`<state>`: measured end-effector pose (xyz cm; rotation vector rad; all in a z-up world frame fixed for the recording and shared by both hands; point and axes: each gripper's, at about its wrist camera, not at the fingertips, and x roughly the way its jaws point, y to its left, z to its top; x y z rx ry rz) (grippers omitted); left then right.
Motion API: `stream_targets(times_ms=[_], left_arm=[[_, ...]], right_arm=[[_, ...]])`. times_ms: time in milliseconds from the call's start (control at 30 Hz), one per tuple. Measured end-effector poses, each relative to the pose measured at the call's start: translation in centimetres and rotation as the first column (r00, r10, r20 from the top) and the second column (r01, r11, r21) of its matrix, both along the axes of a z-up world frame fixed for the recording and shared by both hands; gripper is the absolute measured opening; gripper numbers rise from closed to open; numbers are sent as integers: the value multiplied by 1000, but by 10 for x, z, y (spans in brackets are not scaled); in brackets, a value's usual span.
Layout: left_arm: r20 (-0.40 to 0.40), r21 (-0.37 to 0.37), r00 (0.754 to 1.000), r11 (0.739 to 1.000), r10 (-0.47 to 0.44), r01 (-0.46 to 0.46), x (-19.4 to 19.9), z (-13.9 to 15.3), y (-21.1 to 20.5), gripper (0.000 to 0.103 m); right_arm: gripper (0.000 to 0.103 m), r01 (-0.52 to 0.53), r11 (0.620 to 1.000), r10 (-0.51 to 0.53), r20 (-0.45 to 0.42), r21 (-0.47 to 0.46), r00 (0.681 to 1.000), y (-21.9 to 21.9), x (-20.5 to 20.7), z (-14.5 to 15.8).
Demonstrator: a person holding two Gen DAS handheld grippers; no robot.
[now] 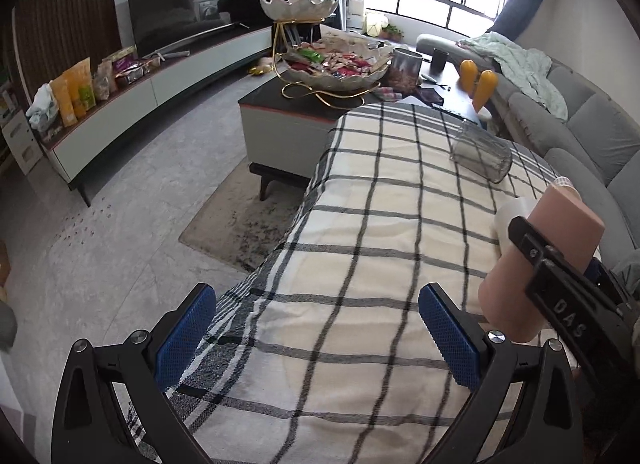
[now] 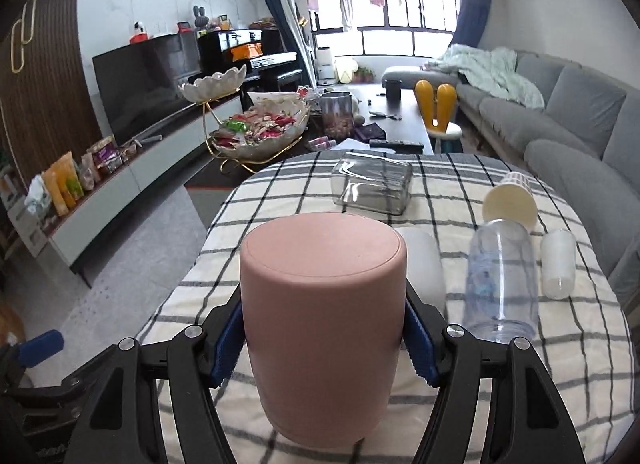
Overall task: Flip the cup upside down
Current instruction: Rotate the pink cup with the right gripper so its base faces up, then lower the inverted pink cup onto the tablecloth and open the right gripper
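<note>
Pink cup (image 2: 322, 328), closed end up (centre of my right wrist view), sits clamped in my right claw (image 2: 324, 338) over the checked surface (image 2: 500, 396); left claw (image 1: 316, 338) gapes, gripping nothing.

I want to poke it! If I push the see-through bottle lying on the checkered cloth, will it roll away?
Probably. The clear bottle lies on its side and looks round, so a sideways nudge should roll it. It seems empty, so likely light. The checkered cloth may slow it a little.
</note>
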<state>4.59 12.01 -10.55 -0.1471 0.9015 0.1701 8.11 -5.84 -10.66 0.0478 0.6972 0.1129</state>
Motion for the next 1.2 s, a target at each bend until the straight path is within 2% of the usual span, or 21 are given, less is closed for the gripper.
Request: stream_targets(times_ms=[267,667,833,967,1100,1200], left_arm=[[-27,-24,1000,1000,0,-1,0,-11,4,103],[-4,-17,1000,1000,-11,11,-7,1,-2,103],[24,-11,999,1000,-20,21,-13,15,-8,103],[66,-1,997,999,-38,38,-21,33,-19,103],[93,-1,993,998,-67,67,-28,47,-34,103],[119,4,988,995,-98,99,-33,59,-52,103]], right_arm=[[69,36,999,-37,-79,-14,996,0,-8,-20],[75,12,1000,-13,-61,-17,998,-3,-26,-9],[77,17,1000,-17,-39,3,999,-11,-39,7],[82,35,999,-35,-5,18,999,-25,-55,32],[90,94,995,-95,23,11,995,-48,-76,58],[90,150,989,-150,27,-1,988,-68,-90,73]])
